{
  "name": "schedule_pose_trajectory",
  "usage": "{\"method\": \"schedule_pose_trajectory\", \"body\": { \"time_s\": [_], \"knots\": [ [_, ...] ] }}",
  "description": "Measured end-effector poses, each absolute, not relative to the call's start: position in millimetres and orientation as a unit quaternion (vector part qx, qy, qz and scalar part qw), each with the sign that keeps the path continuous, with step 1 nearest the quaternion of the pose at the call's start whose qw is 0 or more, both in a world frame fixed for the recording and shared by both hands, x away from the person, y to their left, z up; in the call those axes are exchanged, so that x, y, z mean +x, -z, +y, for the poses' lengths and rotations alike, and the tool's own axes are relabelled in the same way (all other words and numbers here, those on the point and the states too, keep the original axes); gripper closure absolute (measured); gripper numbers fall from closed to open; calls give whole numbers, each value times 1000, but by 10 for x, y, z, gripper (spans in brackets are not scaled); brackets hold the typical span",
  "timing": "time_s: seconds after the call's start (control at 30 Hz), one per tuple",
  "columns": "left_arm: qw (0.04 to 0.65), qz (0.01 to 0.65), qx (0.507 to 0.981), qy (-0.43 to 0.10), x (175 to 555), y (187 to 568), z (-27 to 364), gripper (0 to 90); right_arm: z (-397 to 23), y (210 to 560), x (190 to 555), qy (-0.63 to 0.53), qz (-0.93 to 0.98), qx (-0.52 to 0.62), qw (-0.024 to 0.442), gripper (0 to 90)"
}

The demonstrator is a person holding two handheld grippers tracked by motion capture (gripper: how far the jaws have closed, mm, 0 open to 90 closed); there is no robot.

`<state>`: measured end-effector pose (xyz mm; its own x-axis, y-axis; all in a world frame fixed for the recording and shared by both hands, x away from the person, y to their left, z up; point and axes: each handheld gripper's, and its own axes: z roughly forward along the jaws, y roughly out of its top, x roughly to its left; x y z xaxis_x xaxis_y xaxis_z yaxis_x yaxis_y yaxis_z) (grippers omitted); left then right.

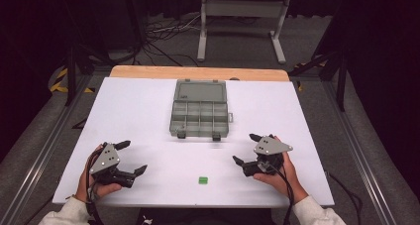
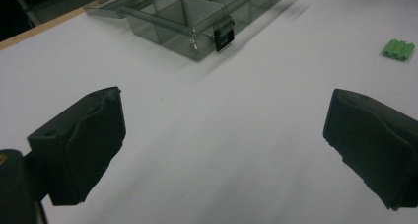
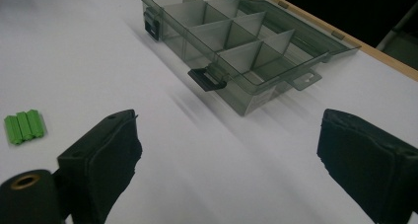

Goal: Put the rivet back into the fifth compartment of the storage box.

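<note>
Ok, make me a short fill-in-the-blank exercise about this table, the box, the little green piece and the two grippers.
1. The lid of the compartment box is ____.
2. The small block near the table's front edge is ____ in colour.
3. The left gripper and right gripper both have their jaws ____.
4. The compartments of the box are ____.

Missing words: open; green; open; empty

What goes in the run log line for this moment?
left claw: open, empty | right claw: open, empty | green block: on table between claws, untouched | organizer box: lid open, compartments look empty
</note>
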<state>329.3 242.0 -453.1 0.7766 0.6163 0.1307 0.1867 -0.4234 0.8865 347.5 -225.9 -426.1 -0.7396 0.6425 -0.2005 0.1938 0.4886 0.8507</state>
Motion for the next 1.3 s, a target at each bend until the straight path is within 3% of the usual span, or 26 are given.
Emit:
{"method": "schedule_pose_trajectory", "body": {
  "time_s": [0.5, 1.0, 1.3],
  "knots": [
    [492, 238, 810, -213, 3304, 4541, 2456, 34, -1856, 4229, 3624, -428, 859, 202, 193, 207],
    [483, 246, 812, -218, 3254, 4564, 2530, 33, -1385, 4389, 3544, -392, 903, 137, 114, 228],
    [477, 244, 816, -217, 3249, 4565, 2517, 35, -1320, 4475, 3573, -370, 913, 136, 106, 234]
  ]
}}
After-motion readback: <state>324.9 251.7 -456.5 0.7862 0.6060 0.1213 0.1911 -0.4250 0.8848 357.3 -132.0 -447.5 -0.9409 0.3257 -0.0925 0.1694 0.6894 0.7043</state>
